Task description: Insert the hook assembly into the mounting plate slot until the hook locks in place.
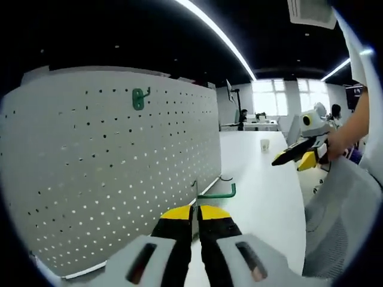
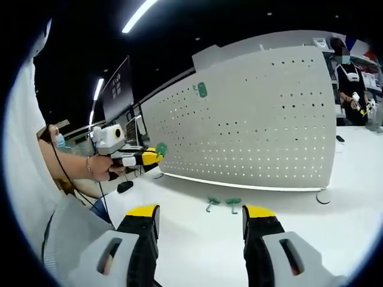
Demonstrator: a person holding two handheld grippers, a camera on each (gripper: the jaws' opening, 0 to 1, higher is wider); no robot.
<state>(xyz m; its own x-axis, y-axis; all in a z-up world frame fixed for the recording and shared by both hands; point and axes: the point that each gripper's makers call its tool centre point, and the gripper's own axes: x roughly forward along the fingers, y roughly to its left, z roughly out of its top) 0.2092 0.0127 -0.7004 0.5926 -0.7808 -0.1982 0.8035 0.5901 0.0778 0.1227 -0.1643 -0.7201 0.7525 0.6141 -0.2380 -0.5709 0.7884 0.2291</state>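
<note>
Left gripper (image 1: 195,216) jaws pinch green hook (image 1: 216,193), its long axis crosswise, bent tip up, toward right. Right gripper (image 2: 201,216) spread wide above white table (image 2: 197,251); two loose hooks (image 2: 222,203) beyond, then pegboard (image 2: 257,125) carrying mounted hook (image 2: 201,89).

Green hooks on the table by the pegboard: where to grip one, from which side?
Grip a green hook across its thin stem, coming from above with the open right gripper. Both lie flat on the white table, apart from each other and the pegboard, so top-down access looks free. Finer shape is too small to tell.
</note>
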